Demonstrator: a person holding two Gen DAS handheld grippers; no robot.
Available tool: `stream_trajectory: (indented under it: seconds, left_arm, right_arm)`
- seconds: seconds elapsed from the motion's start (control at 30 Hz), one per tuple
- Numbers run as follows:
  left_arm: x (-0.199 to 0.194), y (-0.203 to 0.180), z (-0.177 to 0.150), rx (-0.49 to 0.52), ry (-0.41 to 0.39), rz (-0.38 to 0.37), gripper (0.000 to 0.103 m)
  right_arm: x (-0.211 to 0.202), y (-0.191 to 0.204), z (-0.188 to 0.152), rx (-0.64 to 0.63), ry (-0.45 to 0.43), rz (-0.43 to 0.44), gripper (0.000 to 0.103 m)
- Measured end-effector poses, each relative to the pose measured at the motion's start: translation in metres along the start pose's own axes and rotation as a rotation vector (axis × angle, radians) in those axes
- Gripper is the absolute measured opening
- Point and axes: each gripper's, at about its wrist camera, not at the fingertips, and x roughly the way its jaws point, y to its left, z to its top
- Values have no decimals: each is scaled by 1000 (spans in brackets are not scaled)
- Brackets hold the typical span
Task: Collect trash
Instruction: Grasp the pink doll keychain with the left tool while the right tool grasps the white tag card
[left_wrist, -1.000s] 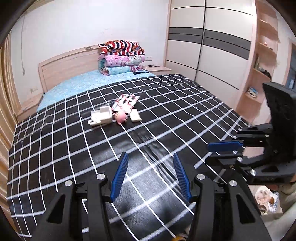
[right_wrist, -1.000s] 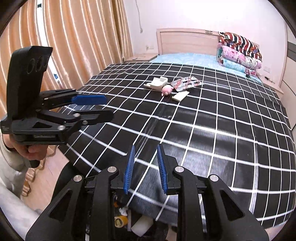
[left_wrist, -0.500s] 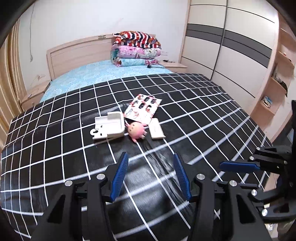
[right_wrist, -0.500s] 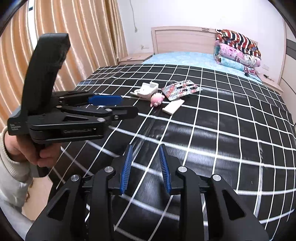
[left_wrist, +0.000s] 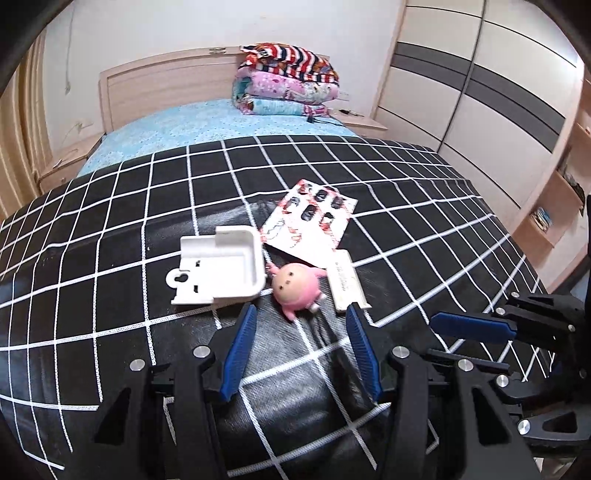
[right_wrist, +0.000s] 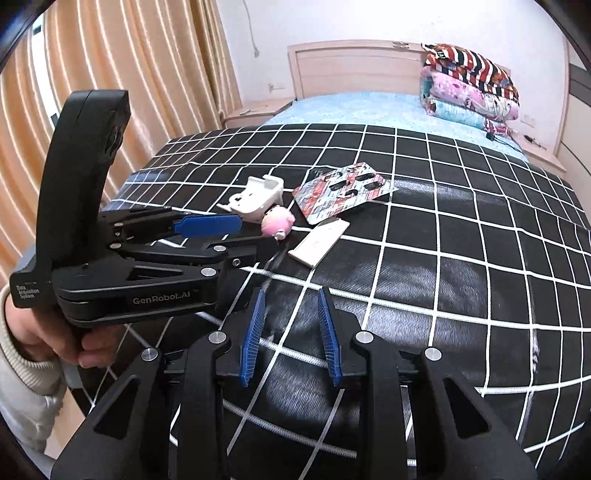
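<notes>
Several items lie together on the black checked bedspread: a white plastic holder, a pink round toy, a flat white box and a red-and-white blister card. My left gripper is open and empty, its fingertips just short of the pink toy. In the right wrist view the same holder, toy, box and card lie ahead. My right gripper is open and empty, hovering over the bedspread behind the left gripper.
Folded blankets are stacked at the wooden headboard on a blue sheet. A wardrobe and shelves stand to the right of the bed. Orange curtains hang on the left.
Both grippers have moved forward over the bed toward the cluster of items, which now looks much closer. The left gripper now reaches the pink toy. Both stay open.
</notes>
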Motion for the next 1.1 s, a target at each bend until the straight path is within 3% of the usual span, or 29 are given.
stream_trajectory:
  seconds: [0.23, 0.33, 0.67, 0.9, 0.97, 1.1]
  left_arm:
    - [11, 3, 8, -38, 2, -8, 47]
    - [16, 4, 11, -47, 12, -15, 33]
    - [13, 2, 7, -48, 2, -24, 32]
    - [-18, 5, -13, -60, -37, -42, 32]
    - [-25, 5, -17, -54, -47, -30, 31]
    - [-36, 10, -28, -64, -53, -19, 31]
  right_arm:
    - [8, -5, 1, 22, 3, -3, 30]
    - [11, -4, 0, 19, 8, -6, 30]
    - [15, -7, 1, 36, 14, -16, 38]
    - [22, -5, 5, 34, 22, -24, 39]
    - [26, -5, 9, 32, 23, -39, 46]
    - [38, -6, 16, 36, 24, -78, 48]
